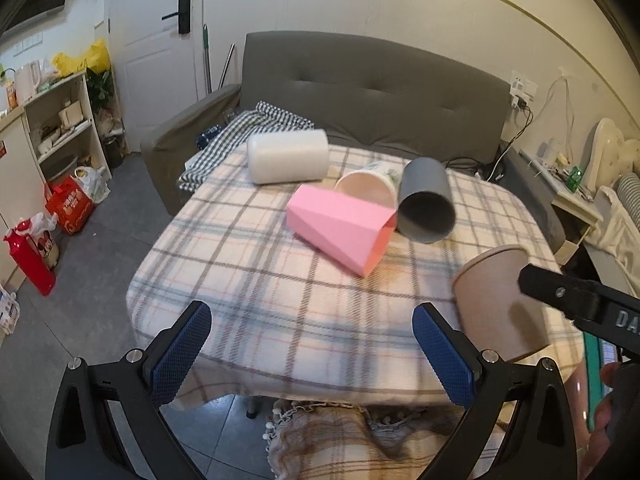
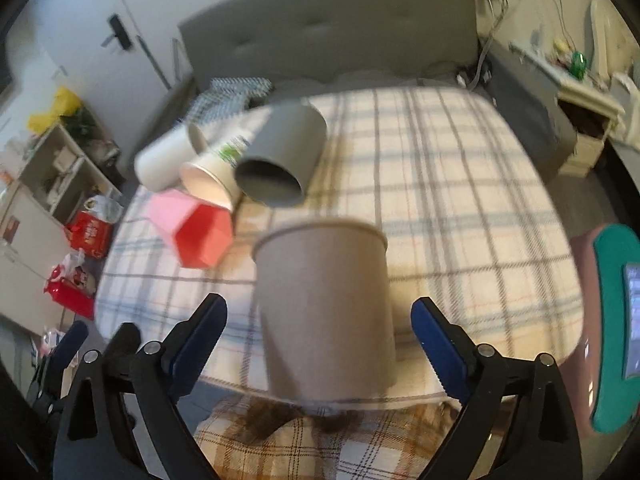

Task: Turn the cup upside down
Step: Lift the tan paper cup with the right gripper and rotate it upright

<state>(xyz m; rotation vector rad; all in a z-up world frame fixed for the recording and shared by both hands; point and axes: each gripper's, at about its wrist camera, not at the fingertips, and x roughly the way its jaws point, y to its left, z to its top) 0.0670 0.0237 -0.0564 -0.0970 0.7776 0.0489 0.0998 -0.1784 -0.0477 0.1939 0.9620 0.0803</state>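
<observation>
A tan paper cup (image 2: 324,312) stands on the plaid tablecloth (image 2: 460,200) near the table's front edge, wider rim away from me in the right wrist view. My right gripper (image 2: 318,340) is open, its blue fingers either side of the cup with gaps, not touching. The cup also shows in the left wrist view (image 1: 496,300), partly behind the right gripper's black finger (image 1: 560,292). My left gripper (image 1: 312,352) is open and empty over the front left of the table.
Several cups lie on their sides mid-table: pink faceted (image 1: 340,228), grey (image 1: 426,200), white printed (image 1: 368,188), white cylinder (image 1: 288,156). A grey sofa (image 1: 360,88) stands behind the table. Shelves and bags (image 1: 68,204) are at left.
</observation>
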